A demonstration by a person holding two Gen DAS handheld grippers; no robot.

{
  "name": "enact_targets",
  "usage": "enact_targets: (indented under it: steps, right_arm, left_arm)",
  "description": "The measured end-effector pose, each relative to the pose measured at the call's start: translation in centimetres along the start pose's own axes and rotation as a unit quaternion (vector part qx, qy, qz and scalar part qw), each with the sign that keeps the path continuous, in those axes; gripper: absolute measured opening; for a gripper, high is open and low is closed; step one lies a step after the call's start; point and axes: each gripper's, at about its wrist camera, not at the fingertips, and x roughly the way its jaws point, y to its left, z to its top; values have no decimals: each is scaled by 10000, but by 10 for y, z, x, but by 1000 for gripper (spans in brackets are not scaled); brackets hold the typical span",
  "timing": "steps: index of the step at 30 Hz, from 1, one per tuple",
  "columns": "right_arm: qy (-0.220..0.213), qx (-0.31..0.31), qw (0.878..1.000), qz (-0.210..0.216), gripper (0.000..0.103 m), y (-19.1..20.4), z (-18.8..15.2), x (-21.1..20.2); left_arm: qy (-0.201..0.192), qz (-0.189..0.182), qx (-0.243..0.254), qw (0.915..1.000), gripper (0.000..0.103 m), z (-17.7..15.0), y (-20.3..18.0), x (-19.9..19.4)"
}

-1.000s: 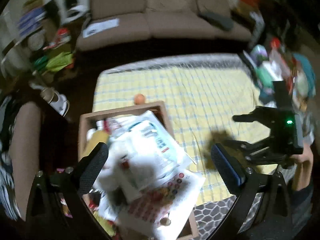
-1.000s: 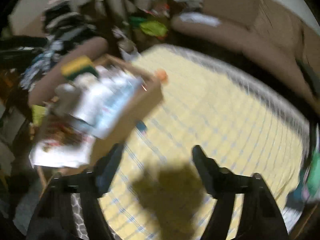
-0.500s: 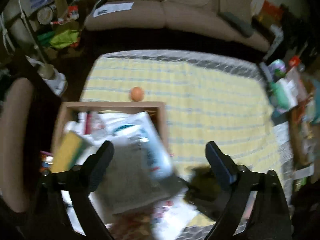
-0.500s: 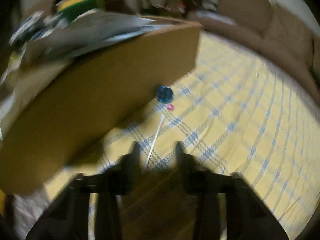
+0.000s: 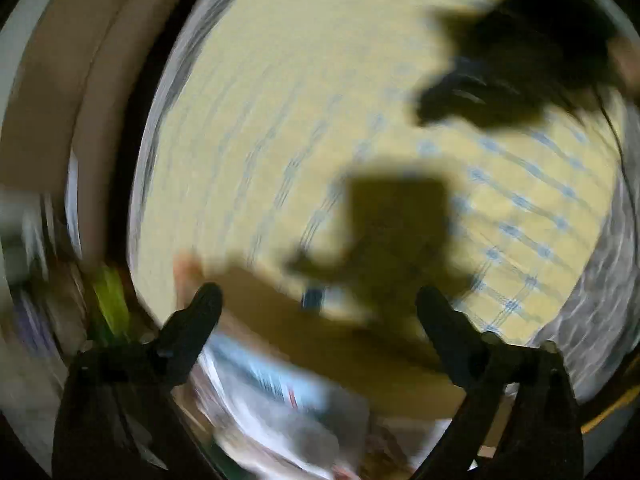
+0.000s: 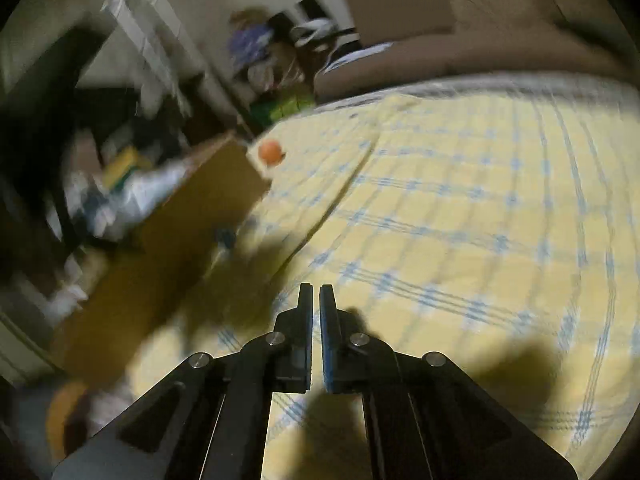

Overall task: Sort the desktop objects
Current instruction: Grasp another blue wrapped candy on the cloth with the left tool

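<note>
The cardboard box (image 6: 192, 232) stuffed with papers and packets (image 6: 132, 196) stands at the left edge of the yellow checked cloth (image 6: 440, 220). A small blue thing (image 6: 226, 236) on a thin white stick lies against the box's outer wall, and an orange ball (image 6: 269, 152) sits by its far corner. My right gripper (image 6: 316, 290) hovers low over the cloth, shut, with nothing seen between its pads. The left wrist view is badly blurred. There my left gripper (image 5: 318, 308) points down over the box wall (image 5: 320, 340) and the blue thing (image 5: 312, 298); its jaws are closing but stand wide, touching nothing.
A brown sofa (image 6: 440, 40) runs along the far side of the cloth. Cluttered shelves and bags (image 6: 272, 80) crowd the area behind the box. The right gripper's dark body (image 5: 480, 92) shows at the upper right of the left wrist view, its shadow on the cloth.
The right gripper's jaws went from half open to shut and it drew back from the box wall. The left gripper rolled and dropped from above the box to its cloth-side wall.
</note>
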Motion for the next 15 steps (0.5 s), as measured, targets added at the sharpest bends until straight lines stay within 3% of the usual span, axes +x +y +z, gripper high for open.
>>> enact_targets:
  steps: [2,5,8,12,15]
  right_arm:
    - [68,367,9992,105,3,-15,2,1]
    - [243,134,9996,97,4,-2,2,6]
    - [539,-93,9985,51,4,3,3,16]
    - [564,-17,9982,205,4,-2,0,17]
    - [595,-16,9979,256,4,-3,0,19]
  left_arm:
    - [78,-169,599,9980,77,12,-14,7]
    - [610,-156,1195,9908,74,12,-25,37]
    - [1226,154,1808,9757,60,-7,-33,71]
    - [1746,8,1943,9653,56,-33,-25,100]
    - [1740,-55,1952,9652,56,-37,-23,117]
